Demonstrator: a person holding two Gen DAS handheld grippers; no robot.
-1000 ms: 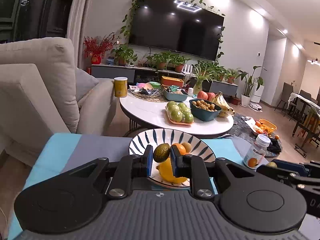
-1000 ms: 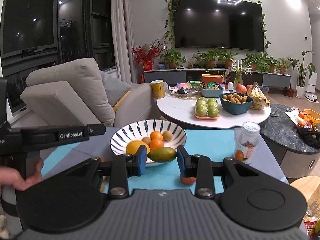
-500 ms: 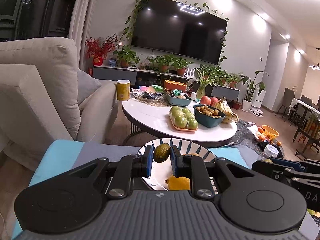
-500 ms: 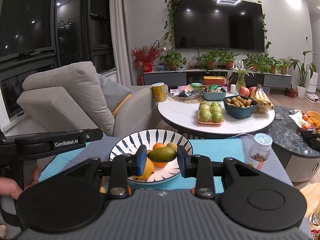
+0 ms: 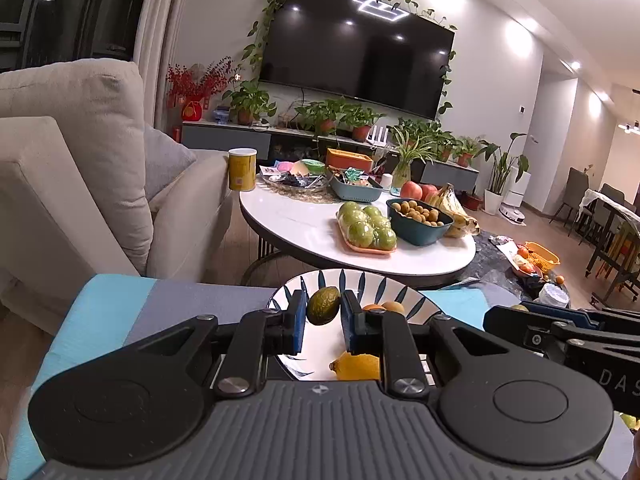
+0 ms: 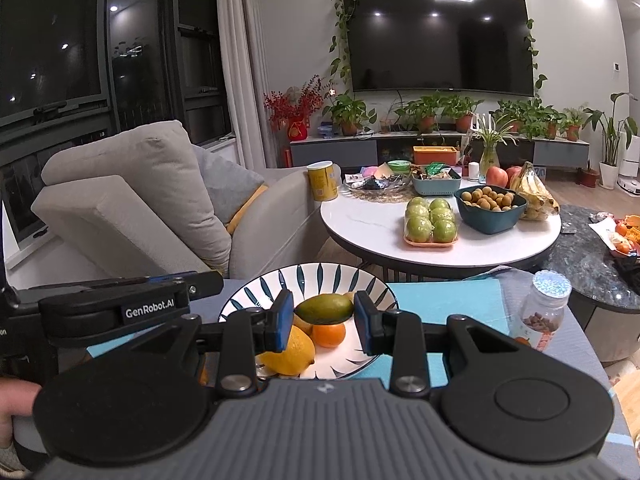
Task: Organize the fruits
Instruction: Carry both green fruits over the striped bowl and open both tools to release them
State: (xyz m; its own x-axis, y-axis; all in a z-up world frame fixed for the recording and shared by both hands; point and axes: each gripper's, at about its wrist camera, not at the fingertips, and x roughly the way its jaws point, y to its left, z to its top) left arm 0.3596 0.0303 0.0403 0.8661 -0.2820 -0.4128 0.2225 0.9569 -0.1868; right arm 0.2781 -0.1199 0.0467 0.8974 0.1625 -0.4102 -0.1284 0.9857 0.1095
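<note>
My left gripper (image 5: 322, 314) is shut on a small dark green fruit (image 5: 323, 305) and holds it above the white bowl with blue stripes (image 5: 414, 304). My right gripper (image 6: 323, 311) is shut on a green mango (image 6: 325, 308), end to end, above the same bowl (image 6: 320, 276). The bowl holds a yellow lemon (image 6: 286, 350), an orange (image 6: 329, 335) and other small fruits. In the left wrist view the lemon (image 5: 356, 366) lies below my fingers.
The bowl stands on a blue and grey cloth (image 6: 444, 300). A clear jar (image 6: 542, 312) stands at the right. Behind is a round white table (image 6: 372, 224) with green apples (image 6: 430, 222), a teal bowl (image 6: 490, 218), bananas. A beige sofa (image 6: 132, 208) is left.
Both grippers have moved forward over the bowl with their fruits still held. The bowl now sits lower and nearer under the fingers in both views.
</note>
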